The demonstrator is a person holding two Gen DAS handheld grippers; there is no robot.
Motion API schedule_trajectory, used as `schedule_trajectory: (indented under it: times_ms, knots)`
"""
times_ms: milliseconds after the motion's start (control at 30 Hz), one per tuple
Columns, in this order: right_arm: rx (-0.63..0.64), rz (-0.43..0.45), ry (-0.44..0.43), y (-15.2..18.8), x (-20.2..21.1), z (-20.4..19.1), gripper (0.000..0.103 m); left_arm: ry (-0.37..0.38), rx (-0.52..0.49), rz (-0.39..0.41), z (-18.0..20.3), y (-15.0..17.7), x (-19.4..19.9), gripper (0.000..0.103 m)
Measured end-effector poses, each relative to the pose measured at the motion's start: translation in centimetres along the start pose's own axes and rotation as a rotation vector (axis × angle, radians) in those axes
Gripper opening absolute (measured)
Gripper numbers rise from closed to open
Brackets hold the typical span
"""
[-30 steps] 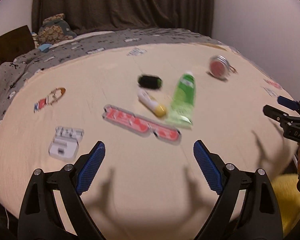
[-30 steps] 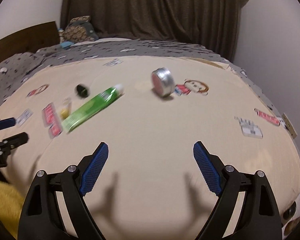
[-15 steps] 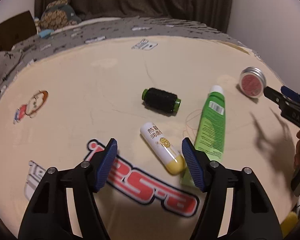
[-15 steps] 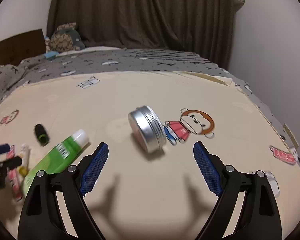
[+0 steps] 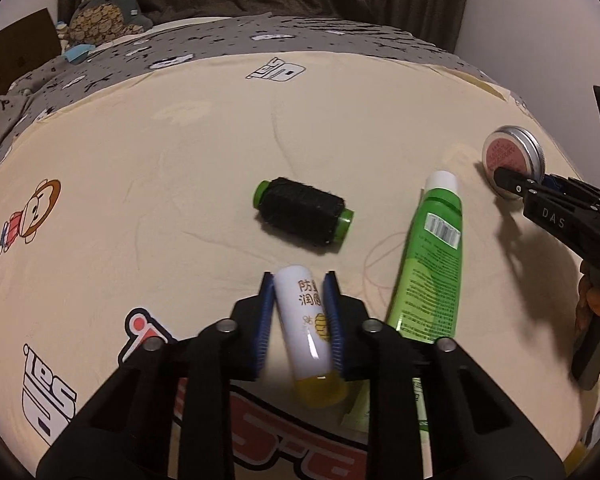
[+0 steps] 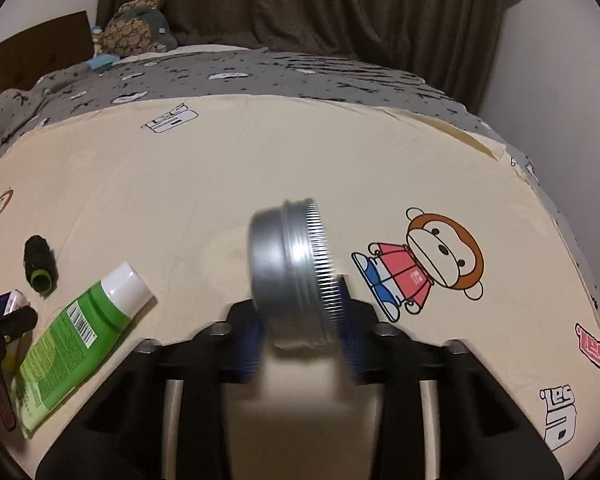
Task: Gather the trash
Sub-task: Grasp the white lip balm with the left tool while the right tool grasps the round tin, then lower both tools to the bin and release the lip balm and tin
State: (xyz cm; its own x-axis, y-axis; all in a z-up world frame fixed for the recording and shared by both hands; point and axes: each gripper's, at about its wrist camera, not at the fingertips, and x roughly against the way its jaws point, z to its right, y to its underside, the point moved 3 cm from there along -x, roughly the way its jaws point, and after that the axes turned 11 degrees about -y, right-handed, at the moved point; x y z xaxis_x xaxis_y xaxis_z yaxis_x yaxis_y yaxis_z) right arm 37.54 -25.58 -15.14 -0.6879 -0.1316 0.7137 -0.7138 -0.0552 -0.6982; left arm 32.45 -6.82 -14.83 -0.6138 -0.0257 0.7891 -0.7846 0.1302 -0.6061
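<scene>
In the left wrist view my left gripper (image 5: 299,280) is shut on a white lip balm stick with a yellow cap (image 5: 306,328), lying on the cream bedsheet (image 5: 180,160). A black thread spool with green ends (image 5: 304,216) lies just beyond it, and a green tube with a white cap (image 5: 432,264) lies to the right. In the right wrist view my right gripper (image 6: 300,312) is shut on a round silver tin (image 6: 296,276) standing on edge. The tin (image 5: 514,160) and the right gripper (image 5: 540,196) also show at the far right of the left wrist view.
The cream sheet carries printed cartoon monkeys (image 6: 424,260) and logos. A grey patterned blanket (image 6: 260,76) covers the far part of the bed, with a stuffed toy (image 6: 140,24) at the back left. Dark curtains hang behind, and a white wall (image 6: 560,60) stands at the right.
Both grippers moved forward and down and closed: the left onto the lip balm stick, the right onto the silver tin. Both were open half a second ago.
</scene>
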Motion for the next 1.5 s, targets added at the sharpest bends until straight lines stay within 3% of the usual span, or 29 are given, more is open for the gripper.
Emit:
schedule_trajectory:
  times_ms: [267,533,700,900,1067,1233,1500]
  knots:
    - [0.068,0.030,-0.042,1.1,5.1,-2.1,0.030,-0.012,-0.062,0.072,-0.1,1.3,3.2,0.018]
    - [0.102,0.122,-0.042,3.6,16.0,-3.8,0.030,-0.027,-0.085,0.203,-1.0,3.6,12.3,0.018]
    - [0.139,0.182,-0.047,6.3,23.1,-4.9,0.030,-0.020,-0.115,0.275,-1.1,6.4,17.6,0.018]
    - [0.173,0.207,-0.158,11.4,28.2,-7.4,0.031,-0.004,-0.141,0.354,-0.7,12.4,22.7,0.018]
    - [0.167,0.181,-0.269,16.7,28.3,-9.9,0.031,0.051,-0.150,0.329,0.0,17.4,23.8,0.018]
    - [0.076,0.084,-0.366,21.9,25.6,-11.6,0.031,0.129,-0.180,0.199,1.7,22.7,21.5,0.018]
    - [0.011,-0.075,-0.335,27.9,21.9,-12.5,0.031,0.193,-0.207,0.011,2.8,28.5,16.9,0.018]
